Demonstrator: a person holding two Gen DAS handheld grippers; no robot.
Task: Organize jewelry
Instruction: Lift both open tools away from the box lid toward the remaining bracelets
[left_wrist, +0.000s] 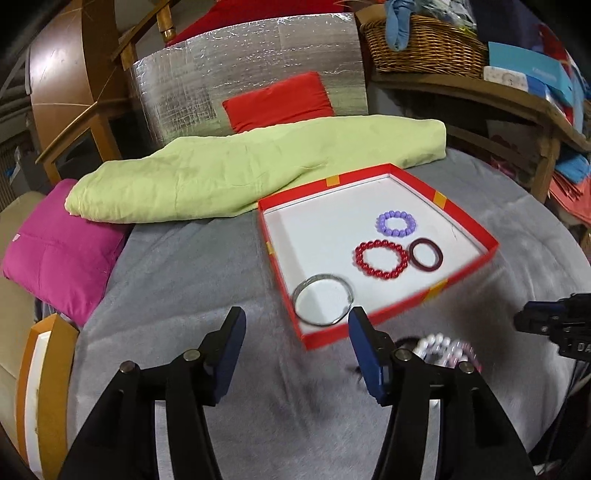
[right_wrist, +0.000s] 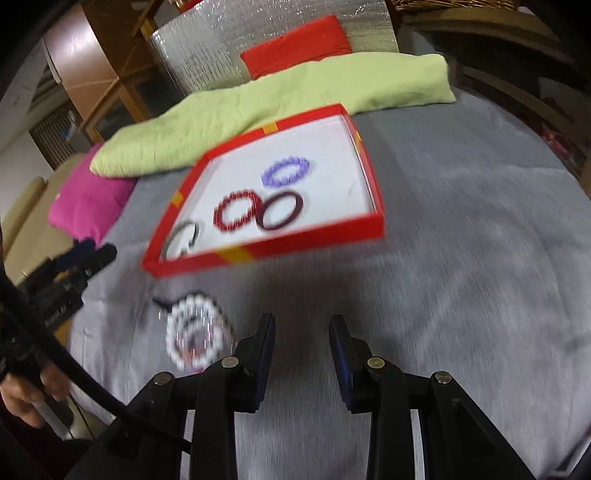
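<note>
Four bracelets already lie inside the shallow red cardboard box (left_wrist: 466, 271), so both the left tongs (left_wrist: 295, 319) and right tongs (right_wrist: 302, 325) hang apart and empty near the white beaded bracelet (right_wrist: 195, 332) left just outside its near wall on the grey blanket (right_wrist: 461, 295).

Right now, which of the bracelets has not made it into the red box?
The white-and-pink beaded bracelet. It lies on the grey blanket outside the box, while the silver bangle, red beaded, purple beaded and maroon ones lie inside.
</note>
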